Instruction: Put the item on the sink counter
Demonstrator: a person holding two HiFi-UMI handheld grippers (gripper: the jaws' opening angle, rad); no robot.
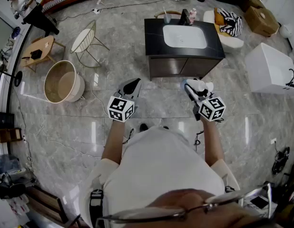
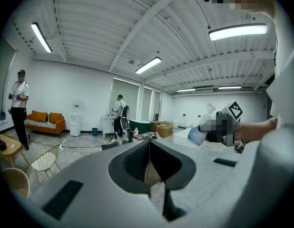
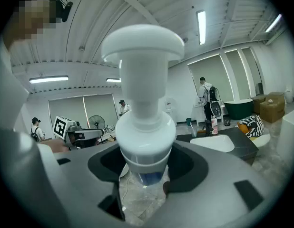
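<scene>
White plastic pump bottle (image 3: 143, 80) is sitting clamped around its body in the right tool (image 3: 146, 172), whose jaws are standing wide to take its girth. It is hanging over the floor, well short of the bench (image 1: 156, 30). It is riding near upright, long axis vertical and pump head uppermost, probably so it lands base-first. Left tool (image 2: 149, 160) is hanging closed and empty, equally short of the bench.

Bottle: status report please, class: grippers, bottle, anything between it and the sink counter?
Left gripper shut, empty. Right gripper shut on bottle. Sink counter ahead across floor; nothing standing between.
</scene>
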